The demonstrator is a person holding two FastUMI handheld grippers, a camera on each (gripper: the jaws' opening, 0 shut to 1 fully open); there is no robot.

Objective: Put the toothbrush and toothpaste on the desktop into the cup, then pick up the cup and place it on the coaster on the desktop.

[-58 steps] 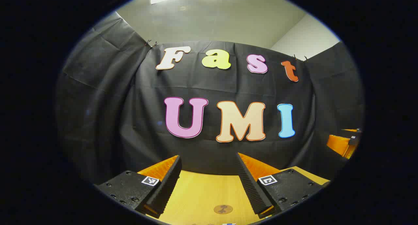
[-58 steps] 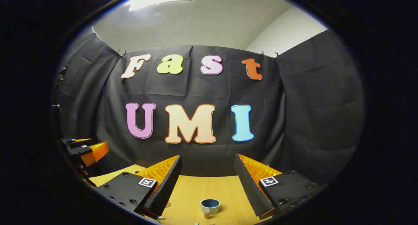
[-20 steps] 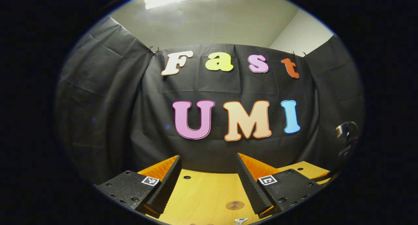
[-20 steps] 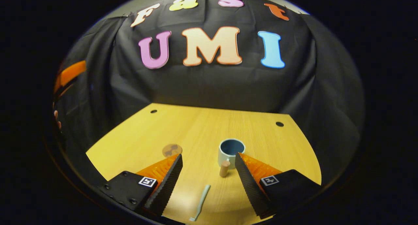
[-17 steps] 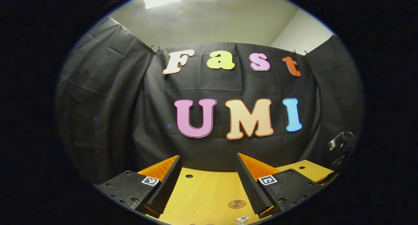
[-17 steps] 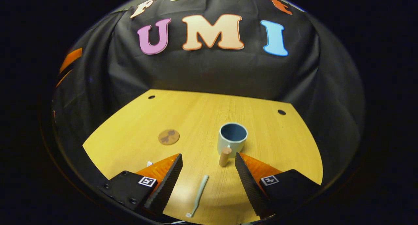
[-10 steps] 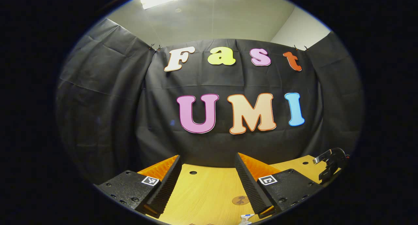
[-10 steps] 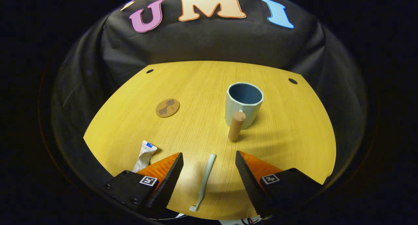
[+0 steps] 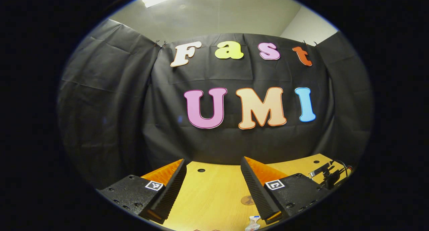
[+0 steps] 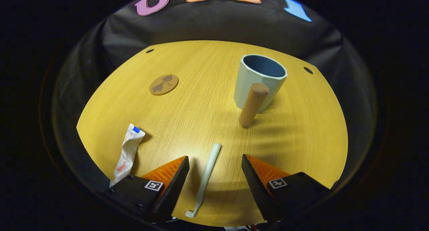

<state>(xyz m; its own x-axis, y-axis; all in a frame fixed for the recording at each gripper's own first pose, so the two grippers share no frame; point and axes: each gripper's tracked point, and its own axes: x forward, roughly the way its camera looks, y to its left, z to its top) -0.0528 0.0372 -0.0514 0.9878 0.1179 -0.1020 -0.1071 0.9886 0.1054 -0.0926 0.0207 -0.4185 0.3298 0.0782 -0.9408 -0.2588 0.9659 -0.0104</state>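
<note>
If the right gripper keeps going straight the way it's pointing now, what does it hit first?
Most likely the toothbrush: it lies flat on the desktop in the gap between the right gripper's open fingers, brush head nearest the camera. Depth is hard to judge, so the fingers may reach the wood on either side of it first.

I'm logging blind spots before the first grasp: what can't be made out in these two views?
- Toothpaste tube: right gripper view, its lower end is hidden behind the right gripper; left gripper view cuts it off at the bottom edge.
- Coaster: left gripper view, partly hidden behind a finger of the left gripper.
- Mug: its bottom inside is in shadow.
- Toothbrush: bristles too small to judge.
</note>
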